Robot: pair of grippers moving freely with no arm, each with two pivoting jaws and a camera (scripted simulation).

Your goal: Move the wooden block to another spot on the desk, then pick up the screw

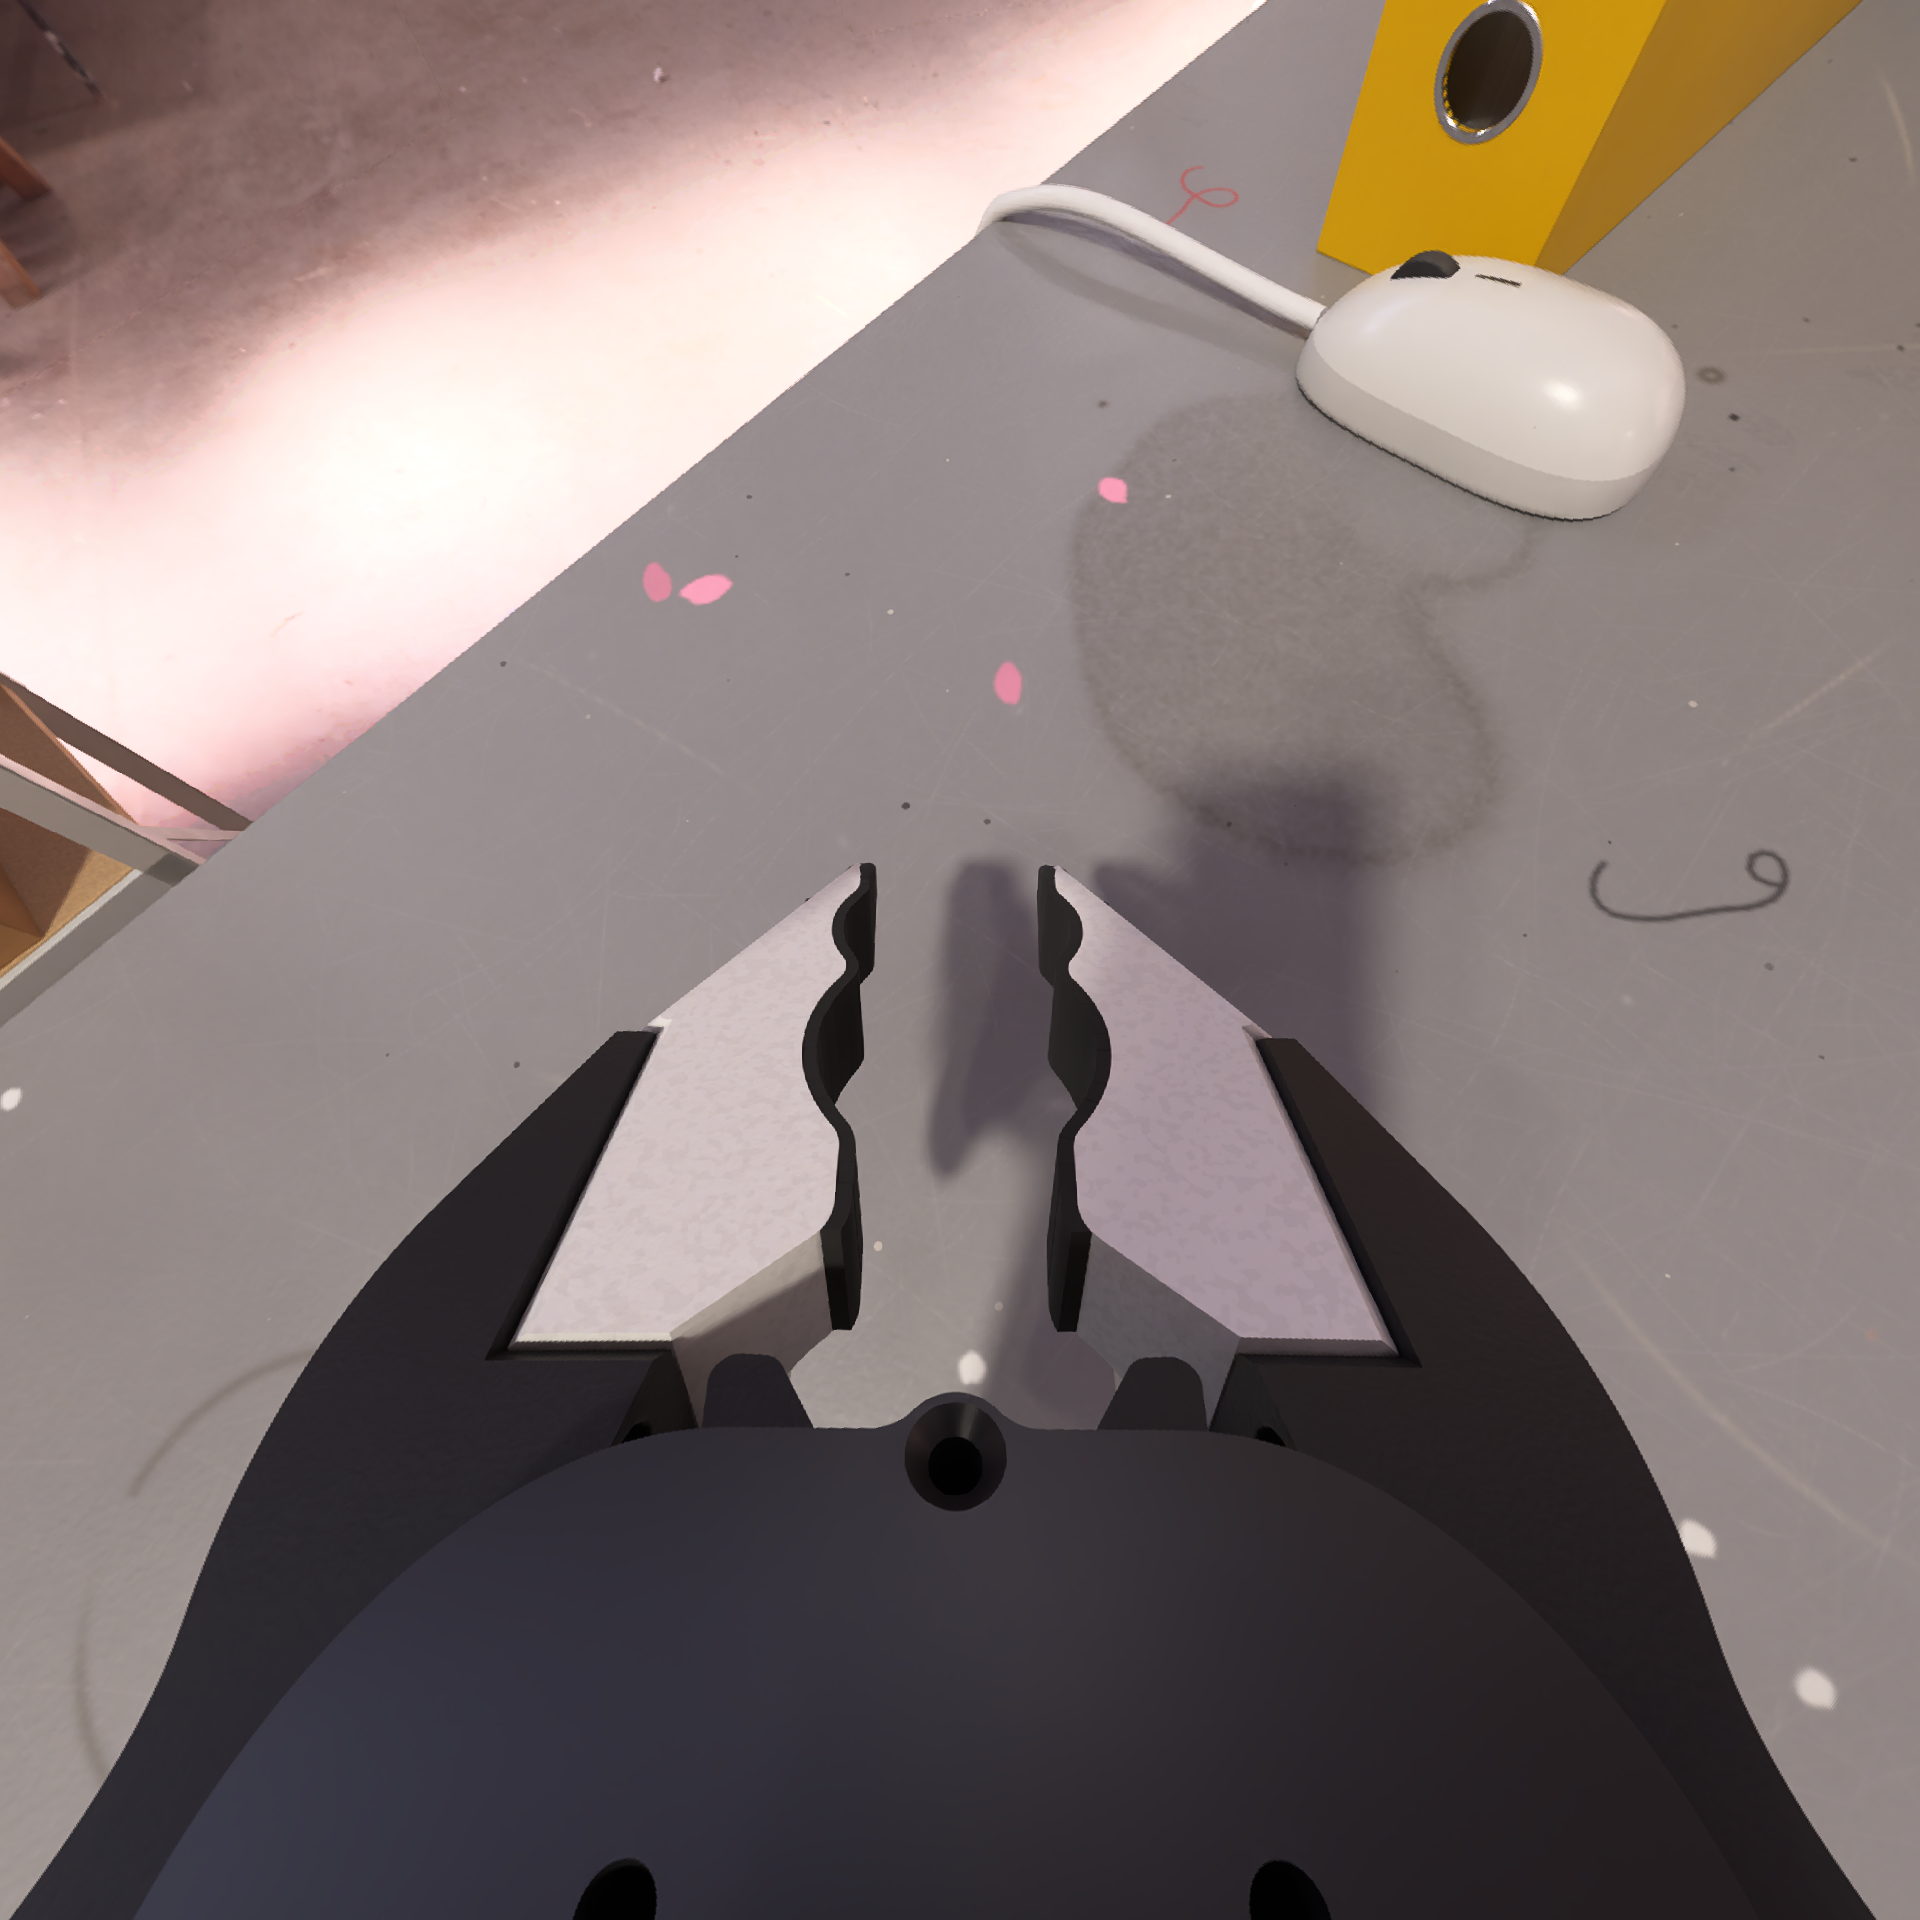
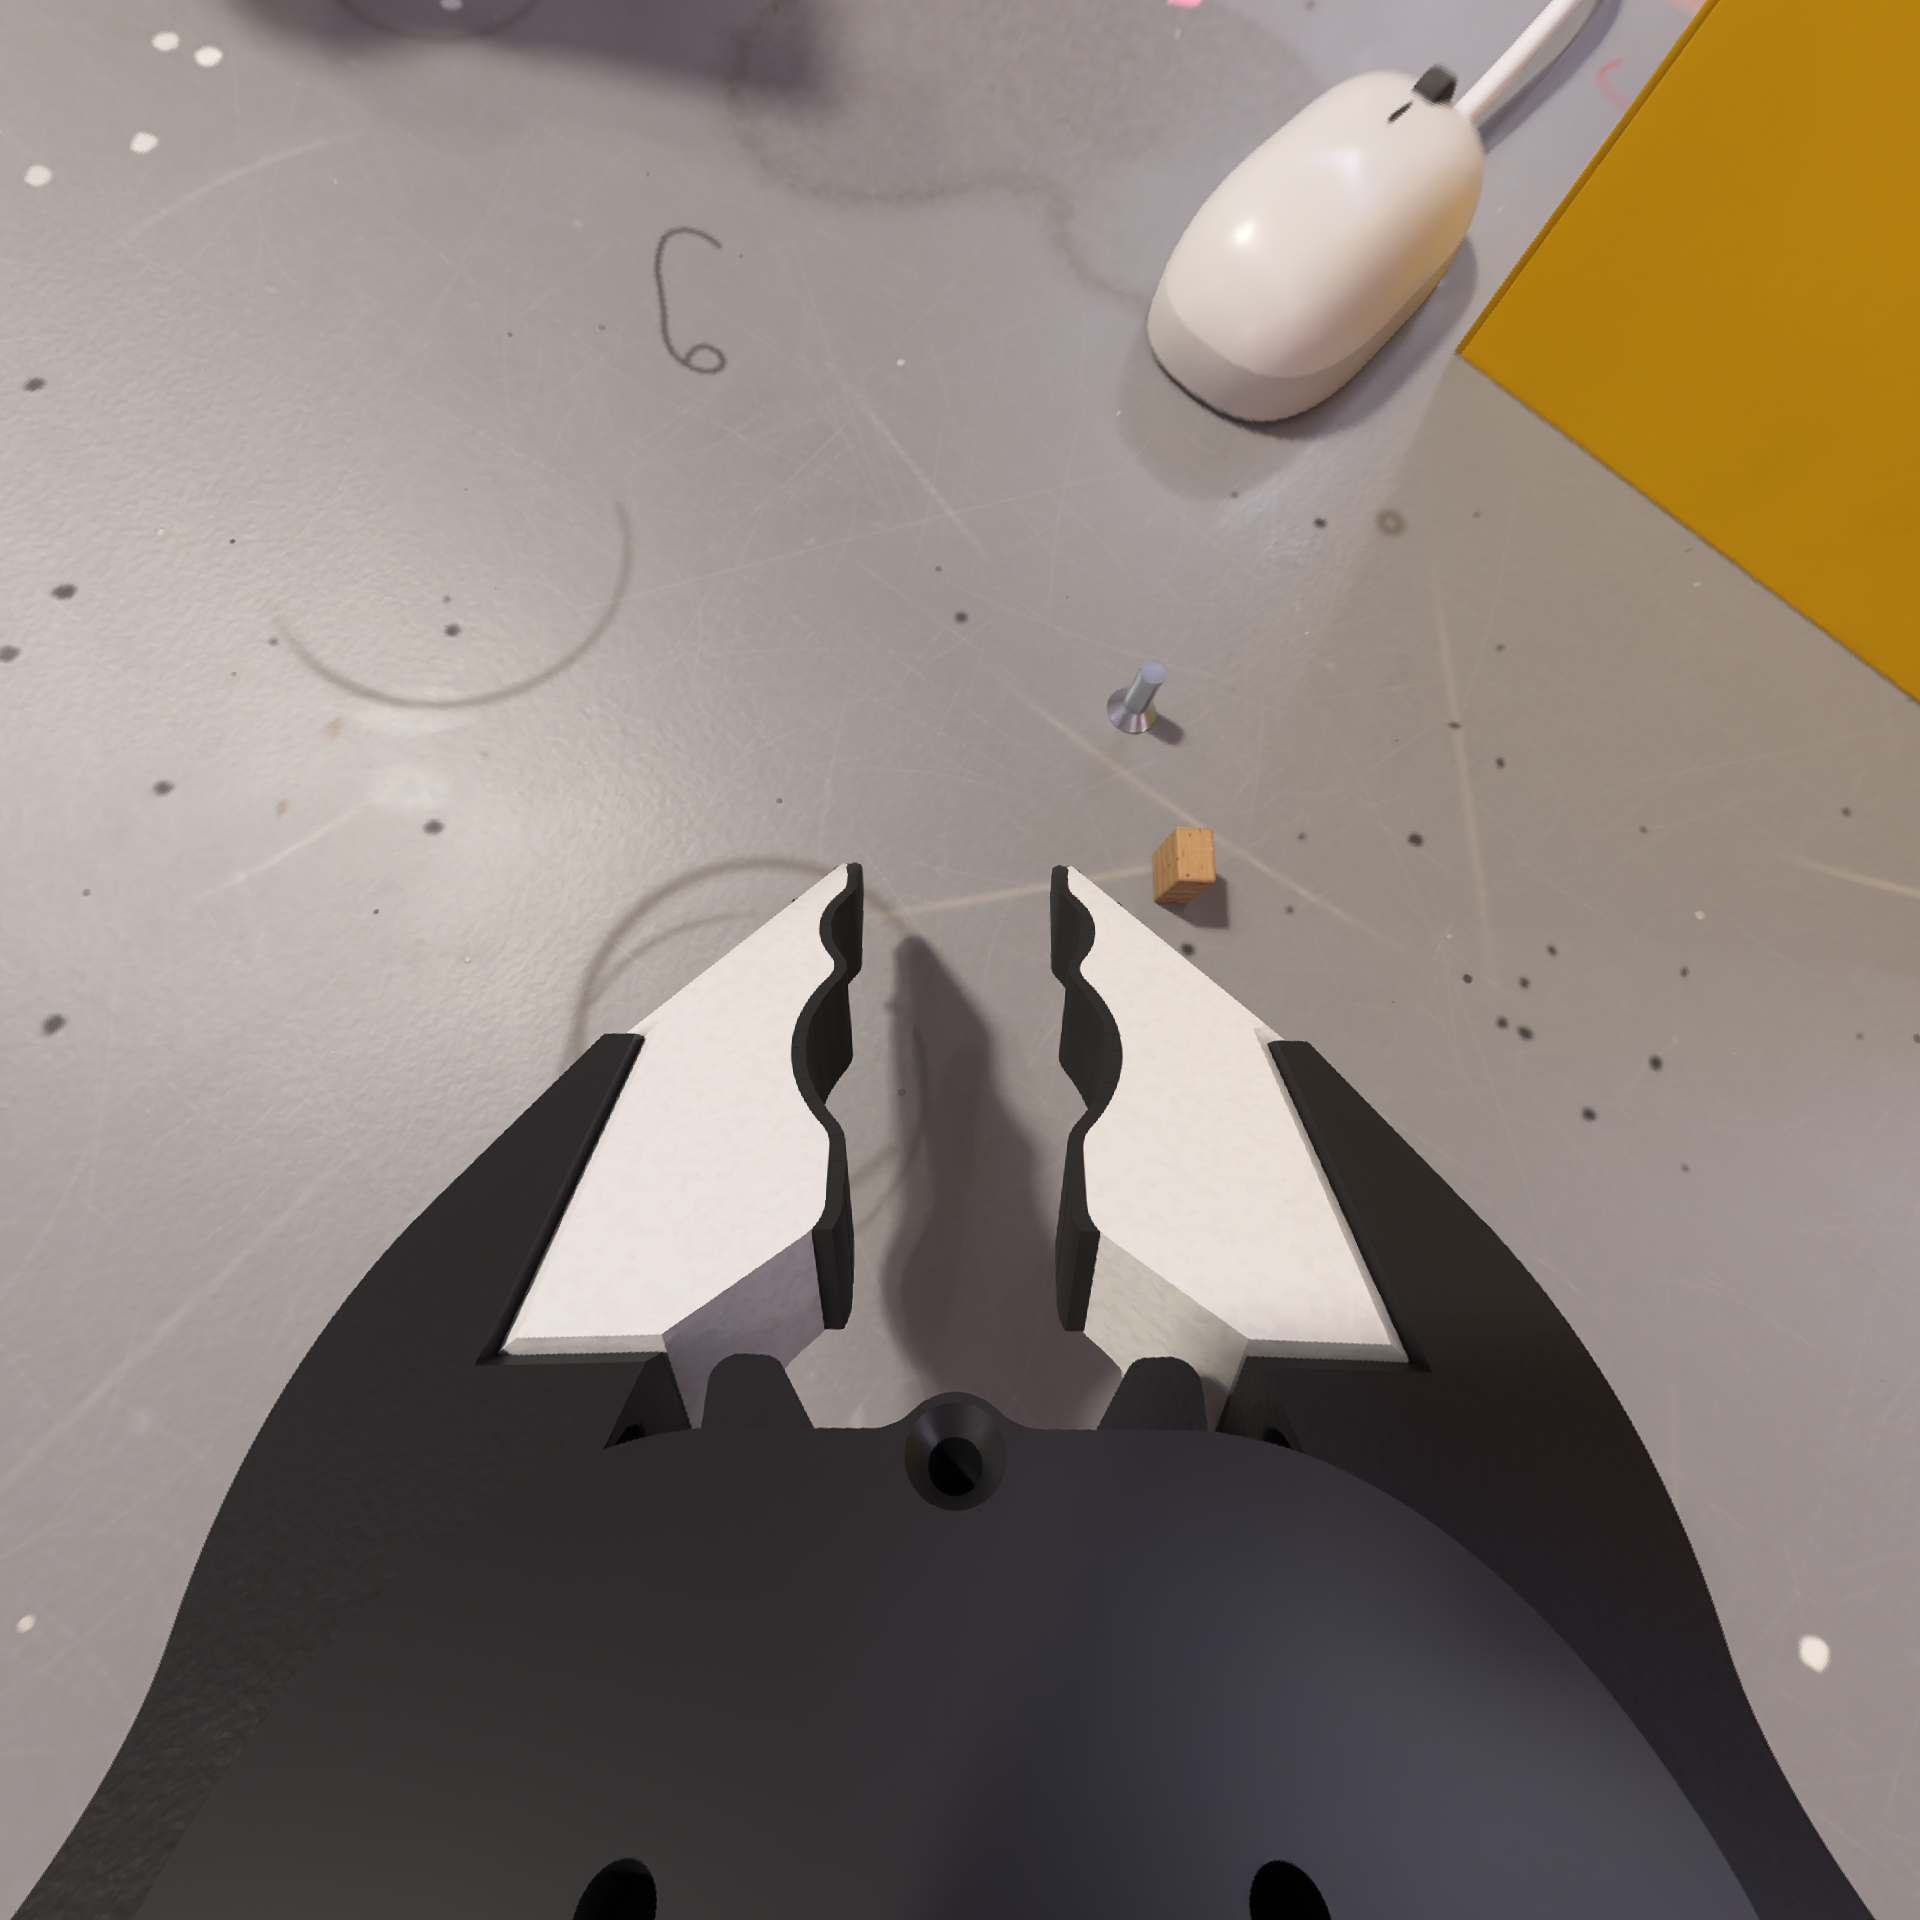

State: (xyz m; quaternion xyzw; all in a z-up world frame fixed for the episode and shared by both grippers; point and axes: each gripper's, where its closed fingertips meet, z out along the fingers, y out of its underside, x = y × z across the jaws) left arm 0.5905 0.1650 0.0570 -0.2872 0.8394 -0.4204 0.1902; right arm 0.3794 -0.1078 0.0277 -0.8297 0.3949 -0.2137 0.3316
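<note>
Hovering above the grey desk (image 2: 312, 935), the right gripper (image 2: 956, 883) tilts forward and down, its jaws apart with nothing between them but bare desktop and their own shadow. Just ahead and right of its right fingertip sits the small wooden block (image 2: 1183, 864), resting flat, apart from the finger. Farther ahead stands the screw (image 2: 1135, 698), head down on the desk, its shank pointing up with a slight lean away from the camera. Block and screw lie near each other but not touching. Beyond them rest a white wired mouse (image 2: 1317, 244) and a yellow box (image 2: 1714, 343).

The left gripper (image 1: 956, 883) likewise hangs over the desk near its edge, jaws apart and empty, with the mouse (image 1: 1491, 390) ahead to the right.
</note>
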